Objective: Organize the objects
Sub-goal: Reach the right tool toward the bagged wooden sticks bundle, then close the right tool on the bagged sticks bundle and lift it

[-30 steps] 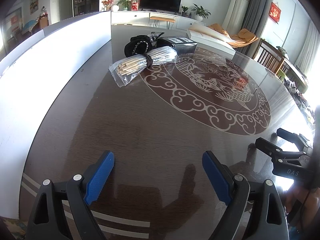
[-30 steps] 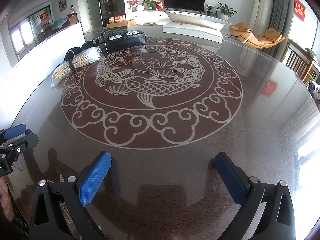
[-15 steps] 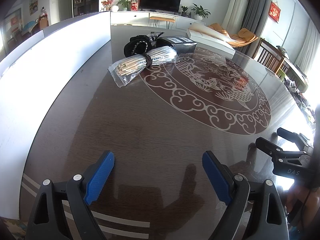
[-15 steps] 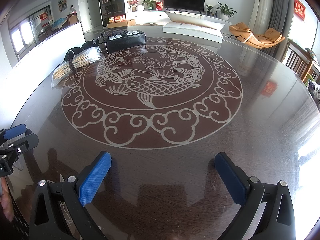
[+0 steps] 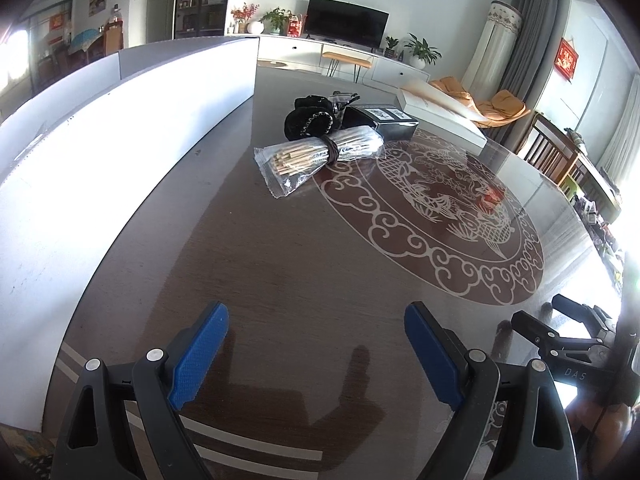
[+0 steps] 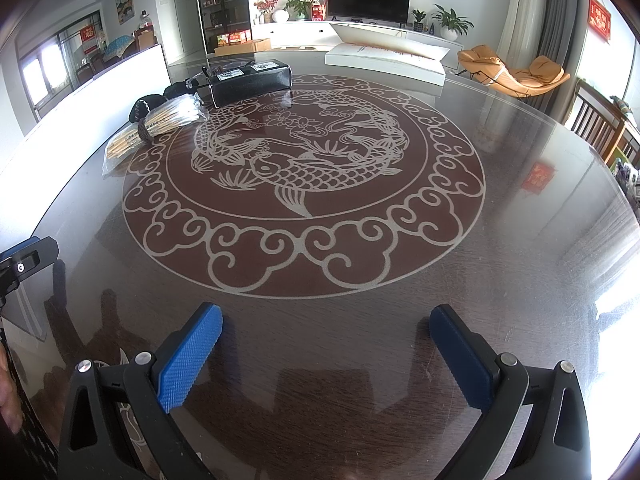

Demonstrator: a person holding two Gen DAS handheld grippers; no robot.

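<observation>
A clear bag of wooden chopsticks [image 5: 316, 154] tied with a dark band lies on the far left of the round table; it also shows in the right wrist view [image 6: 160, 128]. Behind it sit a black pouch [image 5: 308, 122] and a black box [image 5: 390, 120], the box also in the right wrist view [image 6: 250, 78]. My left gripper [image 5: 316, 350] is open and empty near the table's front edge, far from the objects. My right gripper [image 6: 326, 350] is open and empty over the front of the table.
The dark glass table [image 6: 320, 264] has a round fish pattern [image 6: 296, 164]. A white board [image 5: 100, 152] stands along the left edge. A long white box [image 6: 384, 60] lies at the far side. Chairs [image 6: 600, 128] stand at the right.
</observation>
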